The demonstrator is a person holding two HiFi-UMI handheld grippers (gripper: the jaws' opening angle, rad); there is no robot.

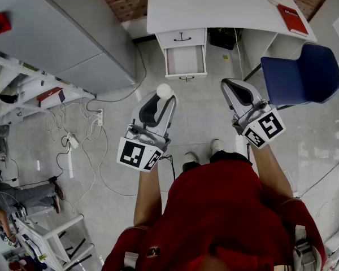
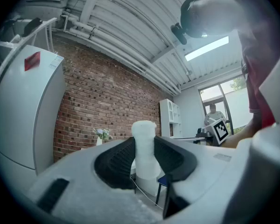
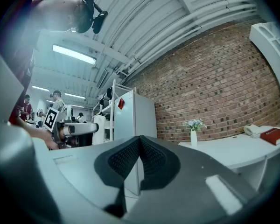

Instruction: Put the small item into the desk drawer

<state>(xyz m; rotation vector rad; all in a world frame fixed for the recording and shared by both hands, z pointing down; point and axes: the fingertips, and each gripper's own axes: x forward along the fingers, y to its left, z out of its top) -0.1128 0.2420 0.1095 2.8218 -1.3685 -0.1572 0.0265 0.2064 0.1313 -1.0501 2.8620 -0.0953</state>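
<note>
Head view, small item (image 1: 164, 90): I see only a round white top poking past the left gripper (image 1: 161, 97). The rest is sunk between its fingers.
Head view, drawer (image 1: 186, 74): it stands open under the white surface (image 1: 226, 7), pale inside. The surface edge cuts off its back end. The item is well apart from it.
Head view, room: open pale floor (image 1: 203, 117) lies between both grippers and the drawer. A blue chair (image 1: 302, 72) sits near the right gripper (image 1: 227, 83), and cables (image 1: 96, 151) trail off to the left.
Left gripper view, fingers (image 2: 115, 164): black ribbed pads press both sides of the item, an upright matte white cylinder with a rounded cap. The gripper body hides its base.
Right gripper view, fingers (image 3: 123, 160): the ribbed pads meet tip to tip with nothing between them.
Right gripper view, background: brick wall (image 3: 214, 87), with a vase (image 3: 193, 135) on the surface. The frame edge clips a red book (image 3: 274, 135).
</note>
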